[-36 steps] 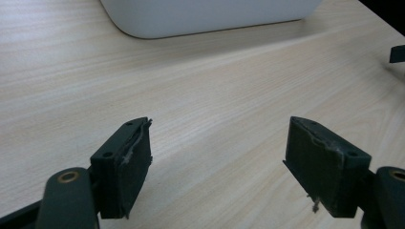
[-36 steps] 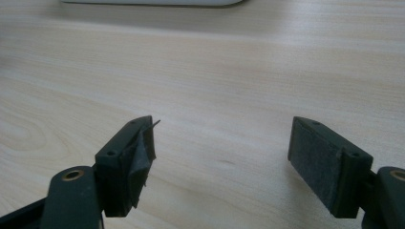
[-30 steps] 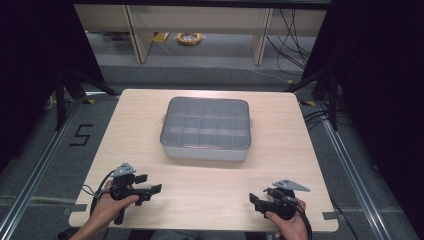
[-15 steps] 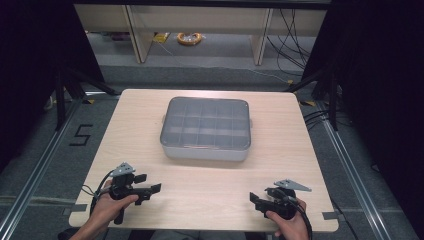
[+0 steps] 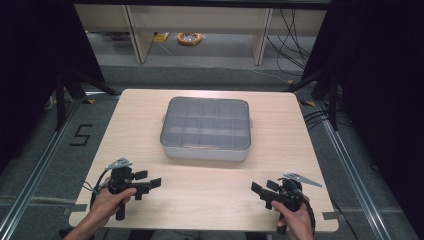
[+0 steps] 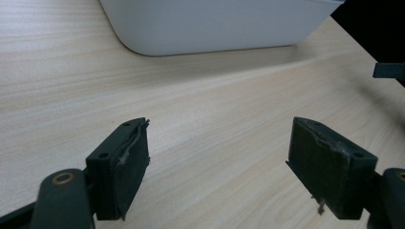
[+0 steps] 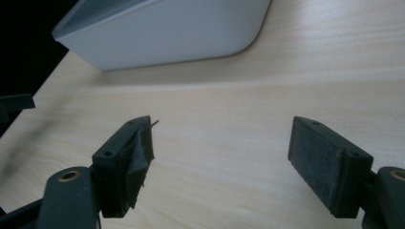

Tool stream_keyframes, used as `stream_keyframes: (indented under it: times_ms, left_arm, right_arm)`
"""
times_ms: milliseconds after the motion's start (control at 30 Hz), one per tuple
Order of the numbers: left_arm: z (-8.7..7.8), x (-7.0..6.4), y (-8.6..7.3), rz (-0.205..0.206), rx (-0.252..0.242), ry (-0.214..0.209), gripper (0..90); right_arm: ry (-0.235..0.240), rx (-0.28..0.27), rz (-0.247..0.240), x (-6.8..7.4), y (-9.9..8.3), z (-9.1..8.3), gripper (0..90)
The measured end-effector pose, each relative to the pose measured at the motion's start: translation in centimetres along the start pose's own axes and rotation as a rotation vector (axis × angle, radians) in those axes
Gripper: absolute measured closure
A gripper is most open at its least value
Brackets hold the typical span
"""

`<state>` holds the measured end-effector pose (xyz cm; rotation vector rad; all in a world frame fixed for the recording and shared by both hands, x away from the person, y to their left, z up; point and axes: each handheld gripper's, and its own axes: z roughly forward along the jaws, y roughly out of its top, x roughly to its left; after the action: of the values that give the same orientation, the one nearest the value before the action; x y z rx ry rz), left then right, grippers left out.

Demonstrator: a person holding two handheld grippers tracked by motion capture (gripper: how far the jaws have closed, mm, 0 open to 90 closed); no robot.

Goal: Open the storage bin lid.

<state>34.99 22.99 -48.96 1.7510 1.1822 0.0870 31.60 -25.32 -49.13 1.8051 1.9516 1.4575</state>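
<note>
Nothing has moved: both the left gripper [image 5: 150, 183] and right gripper [image 5: 260, 190] stay spread, empty, near the lidded compartment box [image 5: 206, 128], work not begun.

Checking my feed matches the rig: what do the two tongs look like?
Both the left tongs and right tongs are black, each topped by a grey three-cornered plate and trailing a black cable. The jaws carry dark, frayed pads. Forearms are bare.

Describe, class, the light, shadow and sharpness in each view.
High view: wooden table evenly lit, surroundings dark. Left gripper view: soft shadow under the grey box, jaw pads sharp. Right gripper view: far table edge blurred, box in focus.
</note>
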Motion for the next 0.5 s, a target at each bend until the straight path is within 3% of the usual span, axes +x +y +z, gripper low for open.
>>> stream_keyframes:
  times_ms: [33,100,167,200,233,267,300,400,500]
  left_arm:
    - [0.0,0.0,0.2,-0.003,-0.006,-0.003,20.9]
    - [0.0,0.1,0.6,-0.010,-0.014,-0.009,20.8]
    - [0.0,0.2,1.1,-0.012,-0.019,-0.010,20.7]
    - [0.1,0.2,1.4,-0.012,-0.024,-0.001,20.6]
    - [0.3,0.3,1.7,-0.013,-0.027,-0.006,20.4]
    - [0.4,0.4,1.9,-0.013,-0.025,-0.010,20.2]
    - [0.5,0.4,2.2,-0.016,-0.031,-0.003,20.1]
    - [0.5,0.4,2.9,-0.028,-0.038,-0.022,19.9]
    - [0.6,0.4,3.5,-0.023,-0.051,-0.014,19.4]
  right_arm:
    - [0.005,-0.004,0.005,0.1,0.2,-0.1,23.8]
    - [0.003,-0.018,-0.046,-0.1,0.8,-0.2,23.5]
    - [0.004,-0.033,-0.034,0.1,1.1,-0.1,23.2]
    - [-0.002,-0.027,-0.058,-0.1,1.4,-0.2,22.9]
    - [0.011,-0.026,-0.013,0.3,1.6,-0.1,22.9]
    - [0.014,-0.024,-0.015,0.3,1.9,-0.1,22.8]
    - [0.008,-0.038,-0.074,-0.1,2.2,0.1,22.8]
    - [0.042,-0.053,-0.044,0.0,3.1,0.3,22.8]
    - [0.045,-0.063,-0.060,0.1,4.0,0.5,22.5]
